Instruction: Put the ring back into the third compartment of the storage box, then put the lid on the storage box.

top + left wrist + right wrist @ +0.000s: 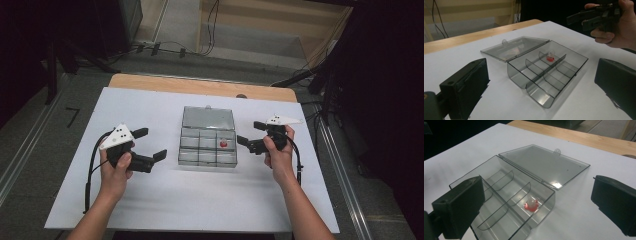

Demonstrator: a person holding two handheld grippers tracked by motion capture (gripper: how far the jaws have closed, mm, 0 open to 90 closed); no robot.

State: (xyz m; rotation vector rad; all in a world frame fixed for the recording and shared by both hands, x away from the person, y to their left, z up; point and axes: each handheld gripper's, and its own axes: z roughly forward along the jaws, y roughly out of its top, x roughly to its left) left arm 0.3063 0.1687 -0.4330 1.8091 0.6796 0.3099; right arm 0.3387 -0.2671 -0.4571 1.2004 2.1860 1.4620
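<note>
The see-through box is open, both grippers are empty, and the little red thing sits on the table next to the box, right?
Not quite. The little red thing sits inside the see-through box, in a compartment by its wall, as the right gripper view shows. The rest is right.

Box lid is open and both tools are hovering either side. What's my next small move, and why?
Probably ease the right tool down toward the small red-and-white piece. It sits in a compartment on the right side of the clear compartment box, nearest that tool, whose jaws stand open; the lid lies flat behind, out of the way.
</note>
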